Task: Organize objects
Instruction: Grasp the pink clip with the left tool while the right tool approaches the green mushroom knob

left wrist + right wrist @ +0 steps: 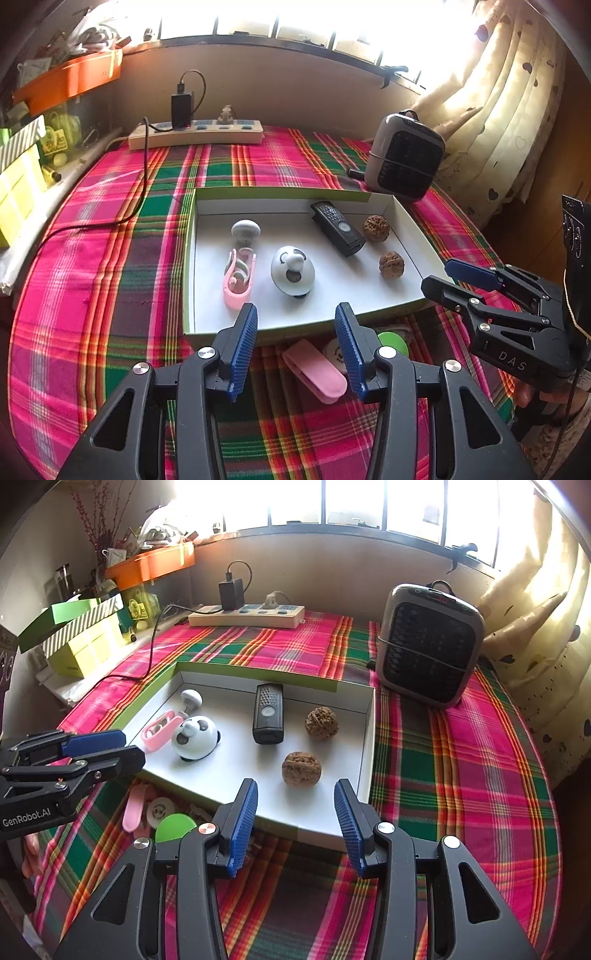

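We see both units tilted down toward the surface (461, 775), each over the near edge of the white tray (406, 221). Left hand-held gripper (295, 317): released, nothing between its blue pads. Right hand-held gripper (295, 794): also released, empty; in the left view it sits at right centre. Readable: "DAS" on the right unit, "GenRobot.AI" on the left.

Tray holds a panda toy (195, 738), pink clip (238, 280), white plug (245, 230), black remote (268, 713) and two walnuts (301, 768). Outside it, lower centre of the left view: pink case (314, 369), green disc (393, 341).
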Motion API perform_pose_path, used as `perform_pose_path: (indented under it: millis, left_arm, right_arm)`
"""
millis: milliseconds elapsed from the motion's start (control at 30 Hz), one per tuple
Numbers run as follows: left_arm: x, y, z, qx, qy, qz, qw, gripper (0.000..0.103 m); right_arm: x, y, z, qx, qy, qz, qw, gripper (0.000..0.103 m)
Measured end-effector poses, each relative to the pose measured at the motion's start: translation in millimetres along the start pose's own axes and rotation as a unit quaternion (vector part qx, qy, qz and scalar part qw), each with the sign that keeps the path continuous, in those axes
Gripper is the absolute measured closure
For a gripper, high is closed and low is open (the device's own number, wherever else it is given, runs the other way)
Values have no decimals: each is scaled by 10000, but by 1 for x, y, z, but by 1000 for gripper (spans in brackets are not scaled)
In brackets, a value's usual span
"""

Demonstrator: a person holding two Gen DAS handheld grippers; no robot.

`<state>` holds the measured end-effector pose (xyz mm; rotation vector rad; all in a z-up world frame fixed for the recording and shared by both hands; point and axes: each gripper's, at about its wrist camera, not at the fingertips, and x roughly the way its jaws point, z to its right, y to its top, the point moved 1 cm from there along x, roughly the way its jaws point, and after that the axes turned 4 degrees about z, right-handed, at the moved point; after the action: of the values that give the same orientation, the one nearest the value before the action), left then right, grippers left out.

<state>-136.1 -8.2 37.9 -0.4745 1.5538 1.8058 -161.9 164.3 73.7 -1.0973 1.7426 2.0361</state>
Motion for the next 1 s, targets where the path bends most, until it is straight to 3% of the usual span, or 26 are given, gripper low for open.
perform_pose_path:
  millis: [267, 633, 1000]
  left_arm:
    - [-10, -11, 5, 35, -32, -22, 10000, 59]
    - [4, -32, 20, 110, -68, -387, 9992, 58]
    - [13, -38, 16, 96, 154, -540, 9984, 58]
  right_arm:
    - [-10, -10, -4, 19, 43, 63, 10000, 58]
    - [-17, -25, -8, 44, 175, 55, 9998, 58]
    - [-17, -31, -8, 82, 190, -14, 9998, 58]
